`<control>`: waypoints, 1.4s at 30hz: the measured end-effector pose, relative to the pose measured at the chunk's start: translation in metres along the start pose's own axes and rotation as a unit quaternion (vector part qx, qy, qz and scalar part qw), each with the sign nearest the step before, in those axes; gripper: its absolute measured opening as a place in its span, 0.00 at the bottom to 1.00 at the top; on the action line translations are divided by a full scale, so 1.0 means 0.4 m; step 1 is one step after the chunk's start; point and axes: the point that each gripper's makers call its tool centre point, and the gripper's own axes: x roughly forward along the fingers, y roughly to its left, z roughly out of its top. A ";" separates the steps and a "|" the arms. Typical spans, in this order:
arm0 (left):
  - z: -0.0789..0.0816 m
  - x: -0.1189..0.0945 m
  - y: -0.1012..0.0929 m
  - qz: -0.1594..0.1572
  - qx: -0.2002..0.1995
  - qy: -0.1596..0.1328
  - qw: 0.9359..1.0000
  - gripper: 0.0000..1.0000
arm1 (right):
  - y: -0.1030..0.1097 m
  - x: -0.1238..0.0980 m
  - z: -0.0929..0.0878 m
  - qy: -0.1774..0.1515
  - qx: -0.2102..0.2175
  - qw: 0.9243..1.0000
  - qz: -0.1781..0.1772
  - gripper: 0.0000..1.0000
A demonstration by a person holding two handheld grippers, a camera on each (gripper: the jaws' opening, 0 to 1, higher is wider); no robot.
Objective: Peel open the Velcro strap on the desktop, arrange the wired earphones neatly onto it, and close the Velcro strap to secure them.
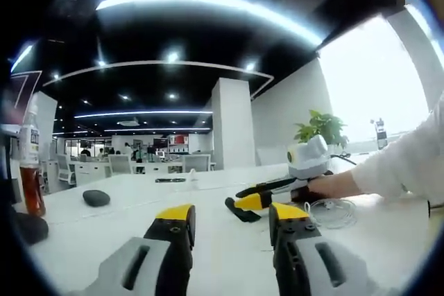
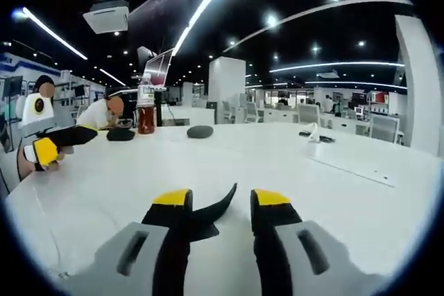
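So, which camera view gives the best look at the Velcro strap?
The right gripper view: the black Velcro strap lies close between that gripper's fingers, one end raised. The left gripper view shows it smaller and farther away, at the right gripper tips.

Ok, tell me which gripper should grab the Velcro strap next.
Right, probably. The Velcro strap already lies between the right gripper's open jaws, while the left gripper sits farther back from it, jaws open.
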 end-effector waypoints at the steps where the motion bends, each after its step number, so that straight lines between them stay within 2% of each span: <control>1: -0.001 0.000 -0.001 -0.001 0.000 0.001 1.000 0.46 | -0.002 0.002 0.000 0.000 0.000 1.000 -0.001 0.31; 17: -0.006 0.001 -0.001 0.000 0.008 0.007 1.000 0.46 | 0.013 0.019 -0.019 0.027 -0.026 0.999 0.004 0.22; 42: -0.010 0.001 0.000 0.001 0.014 0.011 1.000 0.46 | 0.017 0.021 -0.024 0.034 -0.036 0.999 0.010 0.09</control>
